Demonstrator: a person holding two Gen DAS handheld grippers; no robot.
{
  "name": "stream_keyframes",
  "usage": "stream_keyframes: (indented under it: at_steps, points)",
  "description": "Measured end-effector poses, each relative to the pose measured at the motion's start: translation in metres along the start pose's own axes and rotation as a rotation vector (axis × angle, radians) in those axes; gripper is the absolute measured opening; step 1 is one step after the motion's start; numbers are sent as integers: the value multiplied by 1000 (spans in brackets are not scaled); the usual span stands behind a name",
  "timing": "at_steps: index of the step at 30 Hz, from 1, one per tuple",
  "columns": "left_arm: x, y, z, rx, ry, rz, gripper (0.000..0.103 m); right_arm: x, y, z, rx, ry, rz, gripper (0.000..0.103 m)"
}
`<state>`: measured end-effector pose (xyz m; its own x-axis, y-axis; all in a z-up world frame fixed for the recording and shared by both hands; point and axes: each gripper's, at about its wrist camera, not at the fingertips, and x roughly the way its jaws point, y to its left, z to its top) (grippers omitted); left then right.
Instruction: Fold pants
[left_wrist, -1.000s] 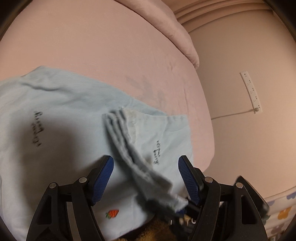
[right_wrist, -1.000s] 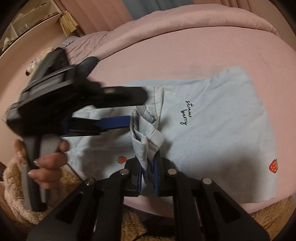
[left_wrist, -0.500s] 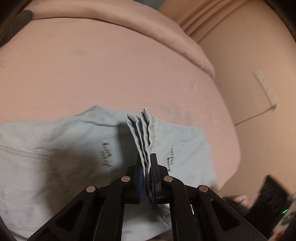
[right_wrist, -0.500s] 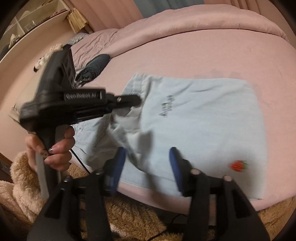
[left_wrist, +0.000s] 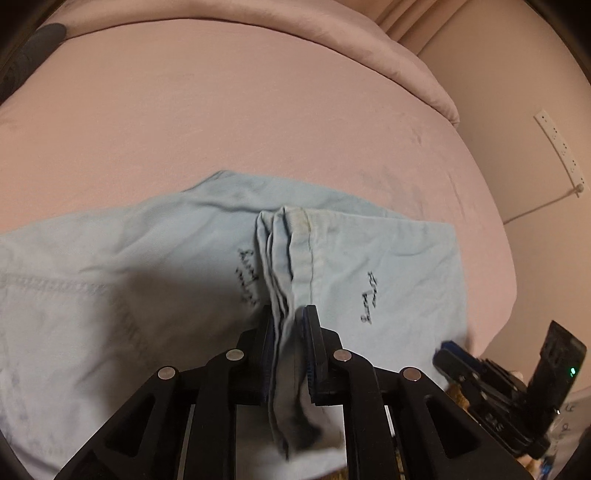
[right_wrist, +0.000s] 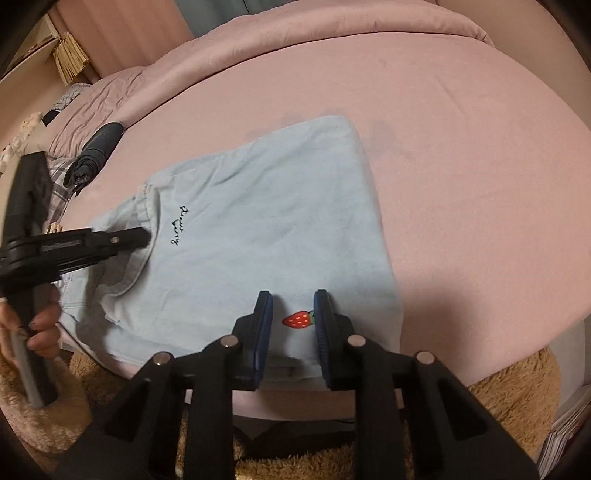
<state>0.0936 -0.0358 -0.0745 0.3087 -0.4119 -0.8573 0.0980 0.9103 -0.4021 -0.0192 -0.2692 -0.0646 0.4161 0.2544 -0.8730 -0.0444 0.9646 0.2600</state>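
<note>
Light blue pants (right_wrist: 266, 229) with black script and a red strawberry patch (right_wrist: 296, 319) lie partly folded on a pink bed (right_wrist: 461, 155). My left gripper (left_wrist: 289, 325) is shut on a bunched stack of the pants' hem layers (left_wrist: 284, 258) and holds them up off the flat cloth. It also shows in the right wrist view (right_wrist: 122, 240), at the pants' left side. My right gripper (right_wrist: 293, 317) is open, its blue pads either side of the strawberry patch at the pants' near edge. It shows in the left wrist view (left_wrist: 465, 365) at the pants' right corner.
A fluffy tan rug (right_wrist: 517, 387) lies below the bed's near edge. A dark rolled garment (right_wrist: 96, 155) and plaid cloth sit at the bed's left. A pink duvet (left_wrist: 332, 44) is bunched at the far side. A wall with a power strip (left_wrist: 561, 147) is on the right.
My left gripper shut on the hem layers and keeps holding them. My right gripper let go of the bunched cloth, opened and moved right to the strawberry patch at the near edge.
</note>
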Motion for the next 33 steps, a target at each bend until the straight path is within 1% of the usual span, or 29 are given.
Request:
stream_keyframes:
  at_steps: [4,5,7,8,10,12,14,15,16,19,23,29,33]
  points:
    - [-19,-11,-6,46,-75,78,10,1,2,2,-18,6,-21,23]
    - [-24,-13,-8,59,-86,79,10,-1,2,3,-20,5,-23,23]
    - [-28,-23,-13,96,-101,40,10,-1,3,2,-24,3,-29,24]
    - [-28,-30,-15,121,-102,15,10,0,5,3,-26,3,-31,24]
    - [-19,-43,-19,174,-87,-4,10,5,12,5,-27,2,-32,24]
    - [0,-49,-21,202,-37,25,10,7,13,5,-22,1,-28,24]
    - [22,-41,-22,161,35,79,10,8,12,4,-21,-1,-24,24]
    - [27,-35,-23,129,33,72,10,8,11,4,-22,-1,-24,24]
    - [23,-28,-25,102,4,54,10,9,11,4,-25,0,-25,24]
    - [19,-17,-29,68,0,65,10,8,11,3,-28,0,-30,24]
    - [11,-8,-41,68,-13,74,10,6,11,2,-28,6,-37,24]
    - [2,0,-49,22,-28,43,10,0,10,-3,-30,12,-41,24]
    - [-3,4,-51,31,-24,66,10,-3,6,-4,-26,15,-37,23]
